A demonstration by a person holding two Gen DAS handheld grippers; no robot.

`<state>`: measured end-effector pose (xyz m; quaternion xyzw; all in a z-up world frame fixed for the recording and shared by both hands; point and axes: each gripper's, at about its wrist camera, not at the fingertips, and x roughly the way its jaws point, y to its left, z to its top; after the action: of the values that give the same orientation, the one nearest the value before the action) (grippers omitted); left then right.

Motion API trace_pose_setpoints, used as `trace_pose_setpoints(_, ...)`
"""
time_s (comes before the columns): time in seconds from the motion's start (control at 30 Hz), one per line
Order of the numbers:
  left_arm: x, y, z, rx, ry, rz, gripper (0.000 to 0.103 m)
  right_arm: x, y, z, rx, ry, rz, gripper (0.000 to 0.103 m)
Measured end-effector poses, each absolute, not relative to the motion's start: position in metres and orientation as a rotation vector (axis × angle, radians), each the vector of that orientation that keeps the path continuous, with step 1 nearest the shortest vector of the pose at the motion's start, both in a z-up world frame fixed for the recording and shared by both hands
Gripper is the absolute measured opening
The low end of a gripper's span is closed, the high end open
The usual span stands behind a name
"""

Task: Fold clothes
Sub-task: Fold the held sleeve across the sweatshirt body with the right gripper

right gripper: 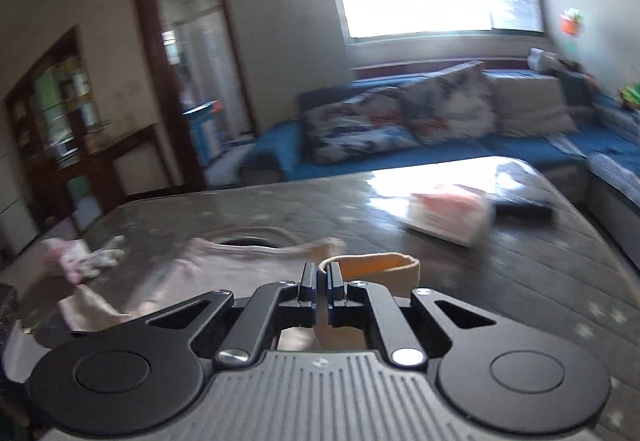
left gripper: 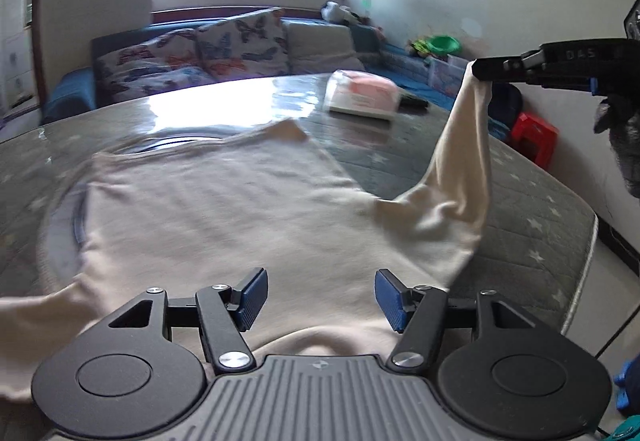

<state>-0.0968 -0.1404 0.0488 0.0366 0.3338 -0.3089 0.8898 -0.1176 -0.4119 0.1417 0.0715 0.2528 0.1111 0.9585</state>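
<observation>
Sleeve (left gripper: 460,145) hangs lifted in my right tongs (left gripper: 480,73), pinched shut at its cuff, right of the shirt (left gripper: 224,209) spread flat on the counter (left gripper: 532,201). My left tongs (left gripper: 320,297) gape wide, empty, at the shirt's near edge, so the sleeve's way inward runs left over the body.

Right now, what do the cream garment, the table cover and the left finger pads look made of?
Cream garment: looks like soft matte knit, cotton-like; it drapes limply where the right gripper lifts a sleeve.
Table cover: grey quilted fabric with pale stars, stitch lines visible; farther back it glares, so possibly under clear film or glass.
Left finger pads: blue, finely ribbed, probably rubber or plastic.
</observation>
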Motion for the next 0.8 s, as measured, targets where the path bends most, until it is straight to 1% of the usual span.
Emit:
trace_pose_setpoints(0.17, -0.102, -0.088, 0.049, 0.000, 0.685, -0.521, 0.064, -0.088, -0.321, 0.135, 0.056, 0.547, 0.432, 0.004)
trace_pose_setpoints(0.4, -0.108, -0.046, 0.042, -0.054, 0.697, -0.440, 0.064, -0.061, -0.229, 0.094, 0.026, 0.658, 0.619, 0.005)
trace_pose_setpoints(0.43, -0.107, -0.046, 0.042, -0.056, 0.695, -0.443, 0.064, -0.060, -0.223, 0.089, 0.030, 0.676, 0.632, 0.009)
trace_pose_setpoints(0.53, -0.105, -0.047, 0.043, -0.061, 0.687, -0.452, 0.064, -0.061, -0.218, 0.083, 0.021, 0.690, 0.640, 0.011)
trace_pose_setpoints(0.6, -0.103, -0.047, 0.043, -0.065, 0.682, -0.458, 0.064, -0.067, -0.228, 0.083, -0.002, 0.691, 0.619, 0.012)
trace_pose_setpoints(0.67, -0.102, -0.048, 0.043, -0.069, 0.677, -0.464, 0.064, -0.074, -0.242, 0.083, -0.047, 0.697, 0.574, 0.015)
trace_pose_setpoints(0.8, -0.093, -0.057, 0.043, -0.074, 0.665, -0.488, 0.062, -0.084, -0.269, 0.063, -0.104, 0.772, 0.469, 0.015)
